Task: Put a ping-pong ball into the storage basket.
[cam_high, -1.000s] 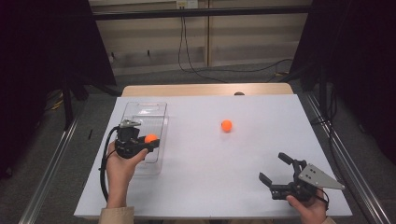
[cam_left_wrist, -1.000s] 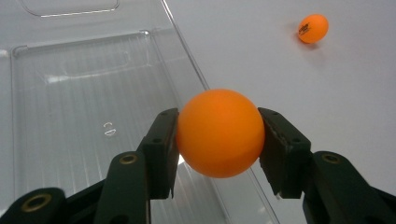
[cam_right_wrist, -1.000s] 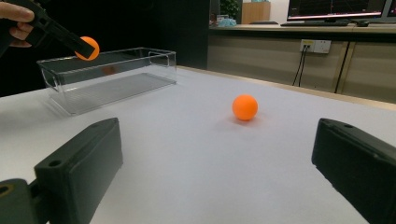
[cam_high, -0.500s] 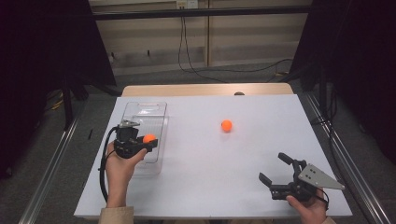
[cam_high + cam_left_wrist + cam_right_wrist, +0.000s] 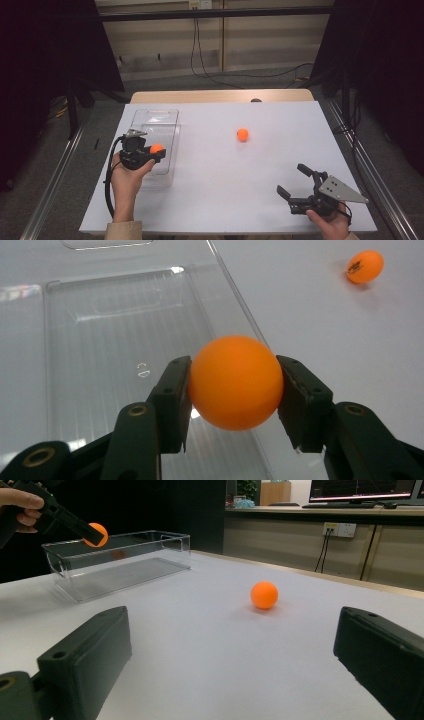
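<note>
Nothing is shifting since before; left tool is clenching orange ball above clear box, left of frame; right tool is idling released.

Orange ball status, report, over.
Left hand-held gripper shut on orange ball, over clear box. Right hand-held gripper open, empty. Second ball loose on table. Nothing in the way.

No visible change — left hand-held gripper, orange ball, right hand-held gripper all as before.
</note>
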A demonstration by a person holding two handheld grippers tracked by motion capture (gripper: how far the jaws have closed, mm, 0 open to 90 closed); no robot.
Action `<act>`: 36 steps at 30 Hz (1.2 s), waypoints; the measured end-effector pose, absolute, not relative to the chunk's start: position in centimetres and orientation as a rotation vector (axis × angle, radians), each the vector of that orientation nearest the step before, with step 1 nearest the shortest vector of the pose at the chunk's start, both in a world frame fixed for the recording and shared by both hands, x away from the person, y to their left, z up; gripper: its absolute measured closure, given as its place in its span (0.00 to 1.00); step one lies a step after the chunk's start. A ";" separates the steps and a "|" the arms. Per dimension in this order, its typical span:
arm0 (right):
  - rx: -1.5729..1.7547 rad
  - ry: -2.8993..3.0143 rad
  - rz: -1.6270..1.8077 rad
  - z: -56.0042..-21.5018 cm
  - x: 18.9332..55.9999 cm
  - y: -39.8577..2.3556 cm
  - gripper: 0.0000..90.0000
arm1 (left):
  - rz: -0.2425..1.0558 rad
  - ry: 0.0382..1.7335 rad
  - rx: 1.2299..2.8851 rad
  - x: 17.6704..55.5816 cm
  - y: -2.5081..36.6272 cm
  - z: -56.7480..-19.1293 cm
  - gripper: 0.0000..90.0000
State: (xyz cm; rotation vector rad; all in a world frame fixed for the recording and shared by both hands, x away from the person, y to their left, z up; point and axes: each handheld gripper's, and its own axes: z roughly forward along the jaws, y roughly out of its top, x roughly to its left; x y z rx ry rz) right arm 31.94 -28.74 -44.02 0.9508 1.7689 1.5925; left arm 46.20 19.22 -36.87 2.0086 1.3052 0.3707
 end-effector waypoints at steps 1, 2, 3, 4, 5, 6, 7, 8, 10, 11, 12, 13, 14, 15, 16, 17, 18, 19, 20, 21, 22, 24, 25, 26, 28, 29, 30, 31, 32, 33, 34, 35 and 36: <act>0.951 1.772 1.592 -44.0 31.9 -28.8 0.02 | 0.374 1.308 2.009 46.2 19.2 -36.9 0.57; 0.950 1.775 1.593 -44.0 31.9 -28.8 0.02 | 0.377 1.313 2.013 46.2 19.3 -37.0 0.57; 0.954 1.771 1.592 -44.0 31.9 -28.8 0.02 | 0.383 1.314 2.011 46.2 19.3 -37.0 0.57; 0.953 1.767 1.592 -44.0 31.9 -28.8 0.02 | 0.386 1.312 2.011 46.3 19.3 -37.0 0.57; 0.953 1.768 1.595 -44.0 31.9 -28.8 0.02 | 0.384 1.310 2.020 46.3 19.4 -37.0 0.57; 0.953 1.766 1.596 -44.0 31.9 -28.8 0.01 | 0.384 1.312 2.017 46.3 19.4 -37.0 0.57; 0.953 1.768 1.597 -44.0 31.9 -28.8 0.02 | 0.390 1.311 2.020 46.3 19.4 -37.0 0.57; 0.951 1.769 1.596 -44.0 31.9 -28.8 0.01 | 0.393 1.314 2.018 46.3 19.4 -37.1 0.57; 0.952 1.769 1.596 -44.0 31.9 -28.8 0.02 | 0.390 1.319 2.015 46.3 19.3 -37.2 0.57; 0.948 1.766 1.594 -44.0 32.0 -28.8 0.02 | 0.392 1.324 2.016 46.3 19.4 -37.2 0.57; 0.951 1.766 1.592 -44.0 32.0 -28.8 0.02 | 0.390 1.324 2.018 46.4 19.4 -37.3 0.57; 0.950 1.766 1.595 -44.0 32.0 -28.8 0.02 | 0.395 1.327 2.020 46.4 19.4 -37.3 0.57; 0.955 1.768 1.593 -44.0 31.9 -28.8 0.02 | 0.394 1.329 2.023 46.4 19.4 -37.4 0.57; 0.951 1.766 1.593 -44.0 31.9 -28.8 0.02 | 0.404 1.329 2.028 46.5 19.5 -37.4 0.57; 0.954 1.767 1.592 -44.0 31.9 -28.8 0.01 | 0.402 1.334 2.026 46.5 19.5 -37.5 0.57; 0.955 1.768 1.593 -44.0 31.9 -28.8 0.02 | 0.400 1.335 2.021 46.5 19.5 -37.5 0.57; 0.956 1.768 1.593 -44.0 31.9 -28.8 0.02 | 0.409 1.341 2.024 46.5 19.5 -37.6 0.57; 0.957 1.769 1.594 -44.0 31.9 -28.8 0.02 | 0.408 1.340 2.025 46.5 19.5 -37.6 0.57; 0.956 1.769 1.593 -44.0 31.9 -28.8 0.02 | 0.403 1.339 2.028 46.5 19.6 -37.6 0.57; 0.954 1.768 1.593 -44.0 31.9 -28.8 0.02 | 0.401 1.342 2.027 46.5 19.6 -37.6 0.57; 0.954 1.768 1.593 -44.0 31.9 -28.8 0.02 | 0.402 1.343 2.025 46.5 19.6 -37.7 0.57; 0.950 1.767 1.593 -44.0 32.0 -28.8 0.01 | 0.412 1.349 2.026 46.6 19.6 -37.7 0.57; 0.950 1.767 1.592 -44.0 32.0 -28.8 0.02 | 0.415 1.352 2.025 46.6 19.6 -37.7 0.57; 0.950 1.767 1.592 -44.0 32.0 -28.8 0.02 | 0.422 1.355 2.025 46.6 19.6 -37.8 0.57; 0.950 1.767 1.592 -44.0 32.0 -28.8 0.02 | 0.428 1.363 2.023 46.6 19.6 -37.9 0.57; 0.950 1.767 1.592 -44.0 32.0 -28.8 0.02 | 0.430 1.366 2.023 46.6 19.6 -37.9 0.57; 0.952 1.767 1.593 -44.0 31.9 -28.8 0.02 | 0.428 1.365 2.024 46.6 19.6 -37.9 0.57; 0.950 1.767 1.592 -44.0 32.0 -28.8 0.02 | 0.419 1.365 2.022 46.6 19.6 -37.9 0.57; 0.953 1.769 1.592 -44.0 31.9 -28.8 0.02 | 0.415 1.363 2.022 46.7 19.7 -38.0 0.57; 0.953 1.769 1.593 -44.0 31.9 -28.8 0.02 | 0.421 1.365 2.022 46.7 19.7 -38.0 0.57; 0.954 1.770 1.595 -44.0 31.9 -28.8 0.02 | 0.419 1.364 2.022 46.7 19.7 -38.0 0.57; 0.954 1.770 1.594 -44.0 31.9 -28.8 0.01 | 0.415 1.363 2.024 46.7 19.7 -38.0 0.57; 0.955 1.770 1.594 -44.0 31.9 -28.8 0.02 | 0.423 1.367 2.022 46.7 19.6 -38.0 0.57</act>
